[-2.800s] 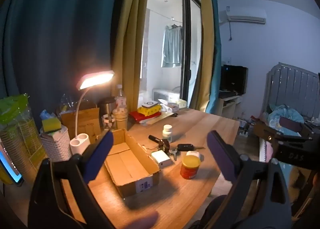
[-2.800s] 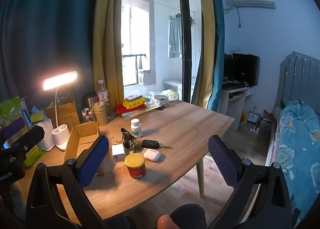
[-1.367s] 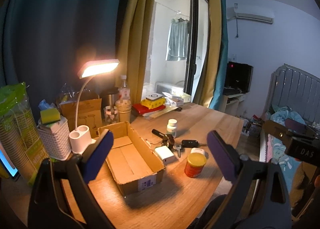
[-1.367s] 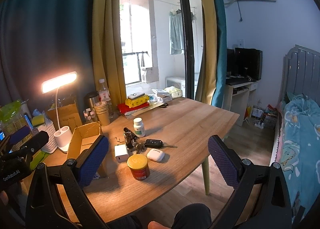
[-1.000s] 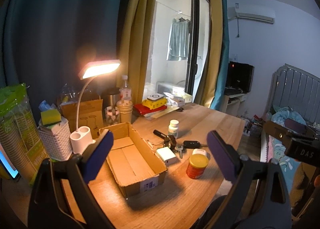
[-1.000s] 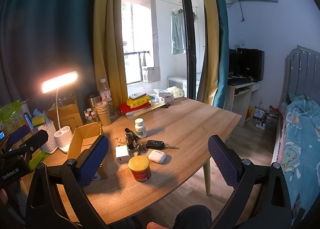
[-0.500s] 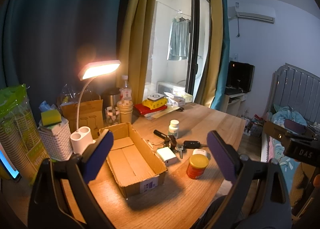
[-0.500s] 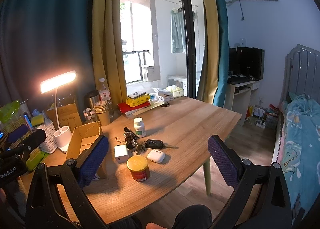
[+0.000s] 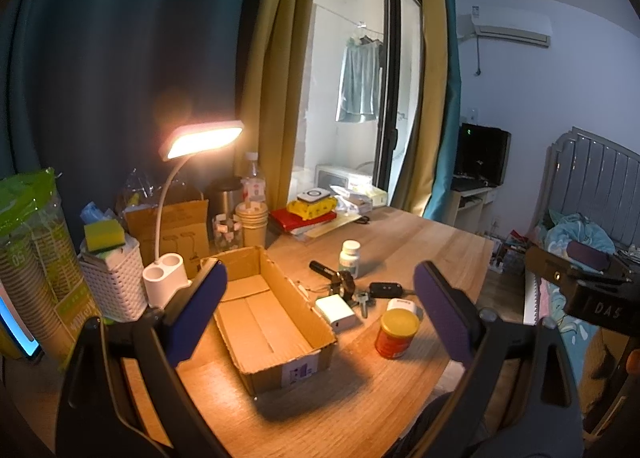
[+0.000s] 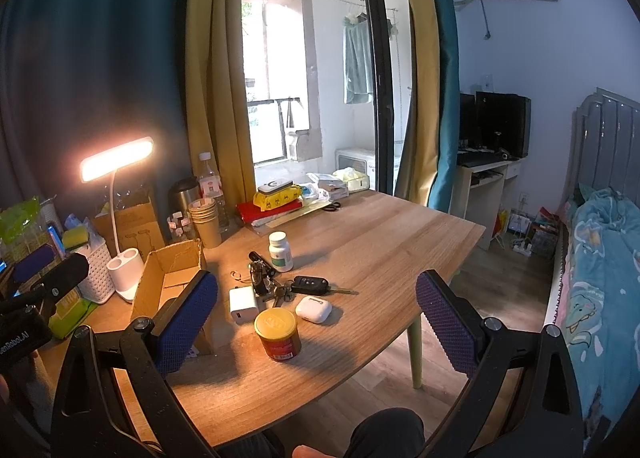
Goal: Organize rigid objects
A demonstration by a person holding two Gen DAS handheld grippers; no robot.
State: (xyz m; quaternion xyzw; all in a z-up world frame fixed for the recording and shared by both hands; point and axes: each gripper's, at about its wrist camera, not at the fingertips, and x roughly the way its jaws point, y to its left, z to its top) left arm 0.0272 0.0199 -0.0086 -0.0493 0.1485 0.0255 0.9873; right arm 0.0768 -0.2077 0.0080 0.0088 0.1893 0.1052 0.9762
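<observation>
Cardboard box [image 9: 272, 314] sits open on the wooden desk [image 10: 372, 242], nothing visible inside, w/ a lit lamp [image 9: 202, 140] behind it. Just right of the box: white charger [image 10: 243, 304], keys [image 10: 280, 292] w/ black car fob [image 10: 310, 284], white earbud case [image 10: 313, 308], yellow-lidded red jar [image 10: 278, 334] nearest me, white pill bottle [image 10: 280, 251] further back. My left gripper [image 9: 320, 314] & right gripper [image 10: 316, 324] both hover above the desk, jaws spread wide, holding nothing.
</observation>
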